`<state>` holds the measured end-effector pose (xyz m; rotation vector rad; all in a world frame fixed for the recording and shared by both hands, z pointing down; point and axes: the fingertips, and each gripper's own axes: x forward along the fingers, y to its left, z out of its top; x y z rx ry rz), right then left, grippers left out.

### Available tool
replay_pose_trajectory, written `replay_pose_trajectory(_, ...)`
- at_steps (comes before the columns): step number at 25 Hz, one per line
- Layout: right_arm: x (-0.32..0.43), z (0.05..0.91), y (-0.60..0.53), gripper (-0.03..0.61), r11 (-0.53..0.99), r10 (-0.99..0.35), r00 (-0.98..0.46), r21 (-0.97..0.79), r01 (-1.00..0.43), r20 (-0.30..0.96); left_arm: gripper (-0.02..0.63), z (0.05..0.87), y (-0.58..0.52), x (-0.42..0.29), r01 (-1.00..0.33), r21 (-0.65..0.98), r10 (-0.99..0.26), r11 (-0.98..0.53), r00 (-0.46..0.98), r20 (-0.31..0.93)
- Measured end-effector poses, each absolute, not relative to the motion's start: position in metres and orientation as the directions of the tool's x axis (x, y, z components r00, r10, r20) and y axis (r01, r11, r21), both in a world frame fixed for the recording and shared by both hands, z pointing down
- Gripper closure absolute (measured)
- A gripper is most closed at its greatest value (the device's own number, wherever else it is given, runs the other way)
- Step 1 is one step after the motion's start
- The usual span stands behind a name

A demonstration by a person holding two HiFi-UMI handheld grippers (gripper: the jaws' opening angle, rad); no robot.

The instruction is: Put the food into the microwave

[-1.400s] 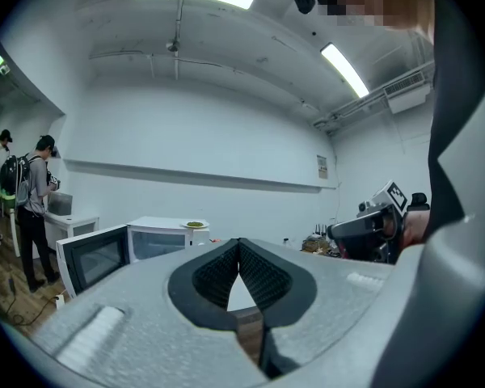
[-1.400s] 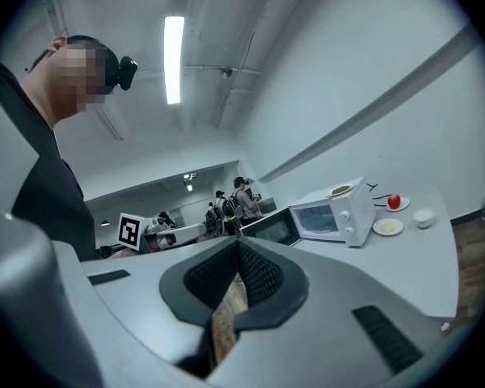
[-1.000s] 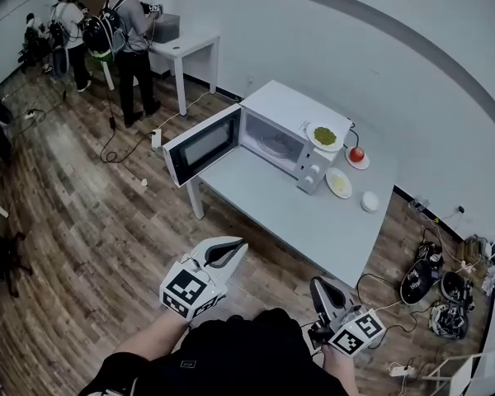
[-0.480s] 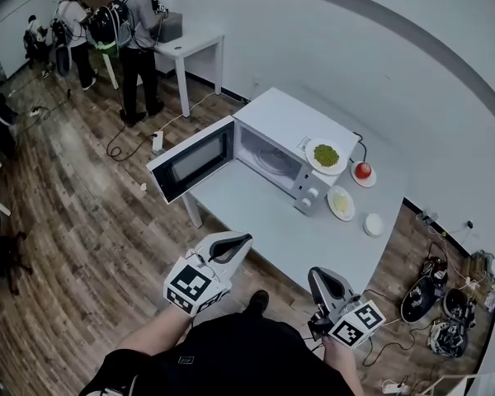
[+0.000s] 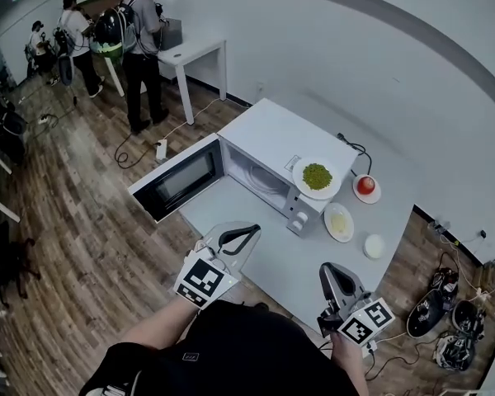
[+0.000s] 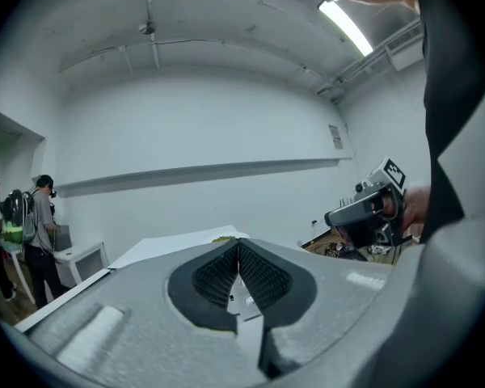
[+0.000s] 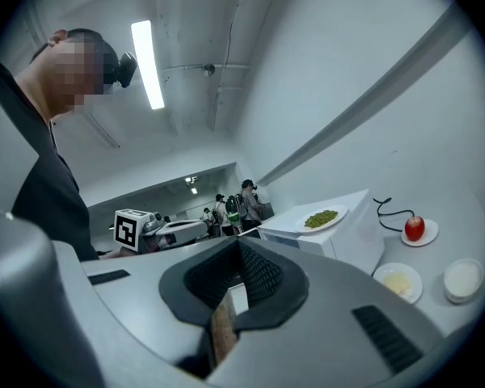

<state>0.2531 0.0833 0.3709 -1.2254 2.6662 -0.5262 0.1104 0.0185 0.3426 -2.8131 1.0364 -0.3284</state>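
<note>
A white microwave (image 5: 274,143) stands on the pale table (image 5: 272,254) with its door (image 5: 175,180) swung open to the left and its chamber empty. On its top sits a plate of green food (image 5: 317,176), also seen in the right gripper view (image 7: 322,217). Right of the microwave are a red fruit on a saucer (image 5: 365,186), a plate of yellow food (image 5: 339,222) and a small white bowl (image 5: 374,246). My left gripper (image 5: 254,230) is shut and empty near the table's front edge. My right gripper (image 5: 326,268) is shut and empty, in front of the bowl.
Several people stand at a white side table (image 5: 190,54) at the back left. Cables and black gear (image 5: 445,324) lie on the wooden floor at the right. A cord with a plug strip (image 5: 160,148) trails on the floor left of the microwave.
Both grippers have moved forward towards the table, and the microwave and plates now lie closer below me. Both stay shut and empty.
</note>
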Motion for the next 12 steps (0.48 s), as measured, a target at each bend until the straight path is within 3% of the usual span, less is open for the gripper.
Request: replay_pose_trajectory(12, 0.278, 0.393, 0.034, 0.569, 0.538, -0.788, -0.614, -0.446, -0.715, 0.035, 0.604, 0.385, -0.061, 0.176, -0.393, -0.493, -0.593, -0.776, 0.72, 0.36)
